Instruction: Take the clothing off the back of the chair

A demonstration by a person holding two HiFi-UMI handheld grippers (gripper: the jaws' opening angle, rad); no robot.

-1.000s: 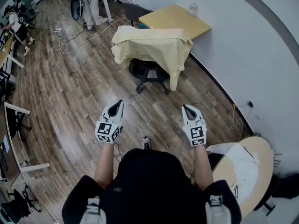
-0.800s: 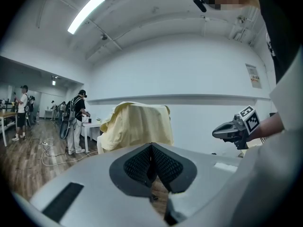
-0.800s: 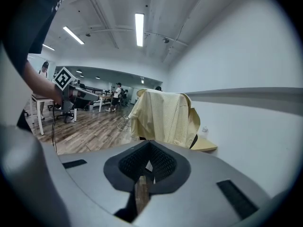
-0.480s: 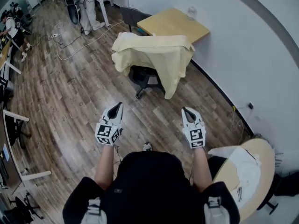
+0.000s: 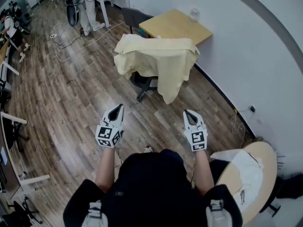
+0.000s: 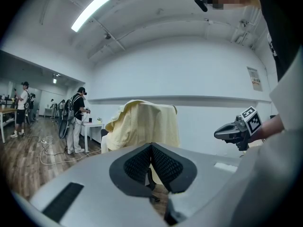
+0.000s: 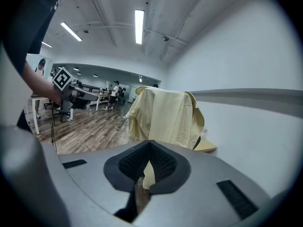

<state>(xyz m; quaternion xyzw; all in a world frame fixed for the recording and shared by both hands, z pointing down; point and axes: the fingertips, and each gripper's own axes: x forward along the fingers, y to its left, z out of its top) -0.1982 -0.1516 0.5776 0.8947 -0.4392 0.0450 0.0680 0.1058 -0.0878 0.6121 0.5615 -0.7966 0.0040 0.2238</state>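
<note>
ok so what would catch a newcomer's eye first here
The pale yellow shirt draped over the chair back, upper centre of the head view. Then the left gripper and right gripper held side by side below it, both shut and empty, well short of the shirt.

Black short-sleeved top (image 5: 151, 193), grey straps (image 5: 213, 207), possibly buckled, over both shoulders.

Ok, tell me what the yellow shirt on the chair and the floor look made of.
Yellow shirt: likely thin woven cloth, matte; it hangs in soft folds and shows a fine check. Floor: wood-look planks, grain and seams, faint sheen; real wood or laminate, unclear.
</note>
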